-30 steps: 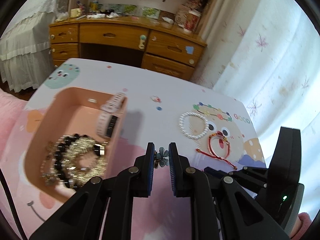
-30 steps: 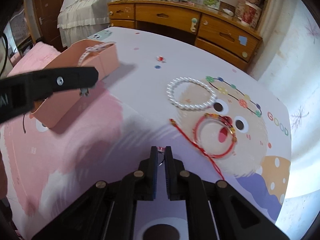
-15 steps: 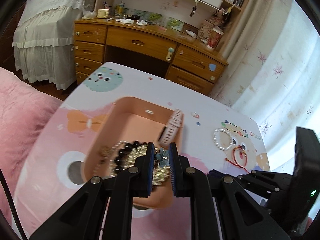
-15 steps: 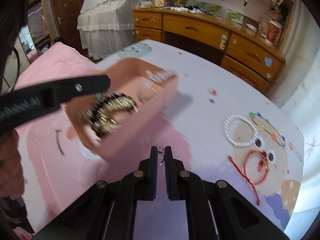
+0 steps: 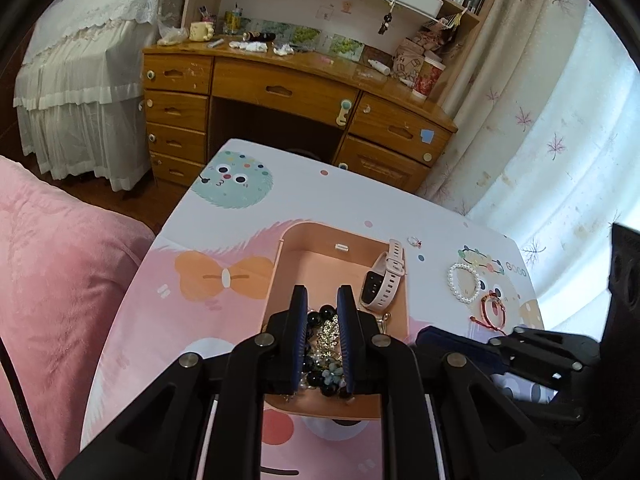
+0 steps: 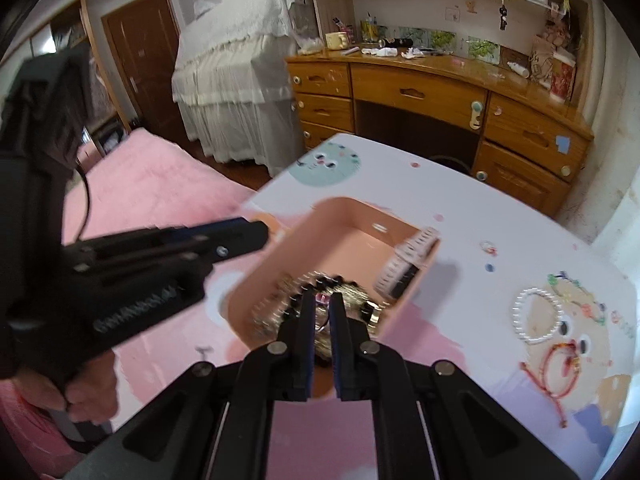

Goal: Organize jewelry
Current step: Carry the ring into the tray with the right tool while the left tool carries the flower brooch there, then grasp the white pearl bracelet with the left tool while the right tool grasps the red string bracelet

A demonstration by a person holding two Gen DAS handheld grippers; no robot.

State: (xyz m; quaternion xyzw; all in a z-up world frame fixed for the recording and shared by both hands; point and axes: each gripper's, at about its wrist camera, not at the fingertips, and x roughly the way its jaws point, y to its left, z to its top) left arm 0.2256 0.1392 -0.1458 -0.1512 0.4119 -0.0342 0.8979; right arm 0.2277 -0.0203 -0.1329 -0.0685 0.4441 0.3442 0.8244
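Observation:
A pink open box [image 5: 304, 240] [image 6: 280, 256] sits on the patterned table and holds a black bead bracelet, a gold chain pile [image 5: 328, 334] [image 6: 348, 294] and a pink watch [image 5: 382, 276] [image 6: 408, 270]. My left gripper [image 5: 322, 300] hangs over the box with its jaws parted; a small blue-green flower piece [image 5: 331, 376] lies in the box below them. My right gripper [image 6: 320, 304] is over the box's near side, shut on a small earring with a pink bit and a thin wire [image 6: 322, 312]. A pearl bracelet [image 5: 464, 282] [image 6: 538, 316], a red cord bracelet [image 5: 494, 312] [image 6: 560, 368] and a coloured bead bracelet [image 6: 580, 292] lie on the table to the right.
A small ring [image 6: 489, 246] lies on the table beyond the box. A wooden desk [image 5: 280, 92] stands past the table's far edge. A pink blanket [image 5: 52, 264] lies left of the table, curtains [image 5: 560, 132] hang at the right.
Both grippers moved left from the loose bracelets to over the box. The left gripper opened and the flower piece dropped into the box. The right gripper stays shut on the earring.

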